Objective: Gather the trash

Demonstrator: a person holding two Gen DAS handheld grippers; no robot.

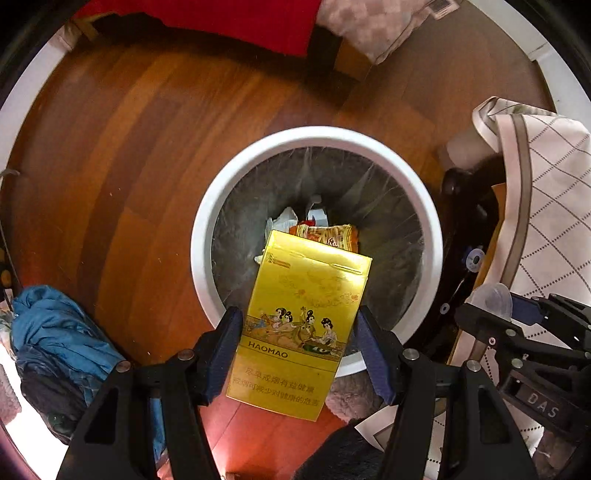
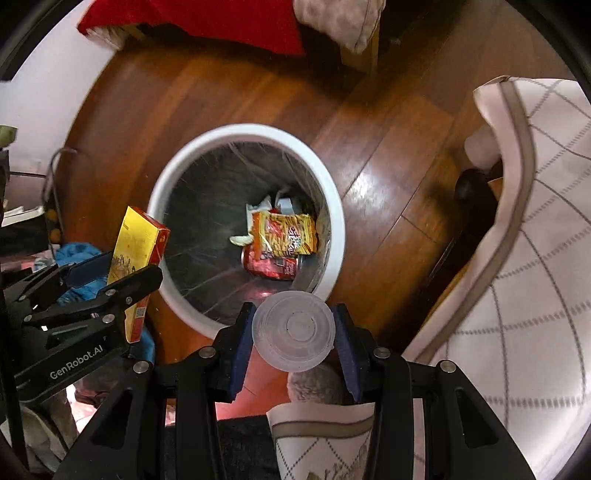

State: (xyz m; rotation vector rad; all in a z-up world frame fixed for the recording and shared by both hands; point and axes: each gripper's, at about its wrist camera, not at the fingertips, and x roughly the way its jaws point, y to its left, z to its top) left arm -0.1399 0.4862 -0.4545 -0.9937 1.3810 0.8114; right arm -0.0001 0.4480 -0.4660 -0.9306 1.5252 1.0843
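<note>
Wooden floor [image 1: 129, 155] under the white bin [image 1: 221, 206]: both your grippers loaded at its near rim.
Your left gripper [image 1: 299, 347] clamps the yellow cigarette pack [image 1: 303, 314], your right gripper [image 2: 293, 341] the clear plastic cup [image 2: 293, 330] (release early and either may clip the rim, landing outside).

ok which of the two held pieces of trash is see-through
The plastic cup in the right gripper; it is clear, while the cigarette pack in the left gripper is opaque yellow.

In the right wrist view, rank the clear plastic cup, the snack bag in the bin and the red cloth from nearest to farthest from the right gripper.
1. Clear plastic cup: held between the right gripper's fingers.
2. Snack bag: ahead, down inside the white bin.
3. Red cloth: beyond the bin, at the view's top.
</note>
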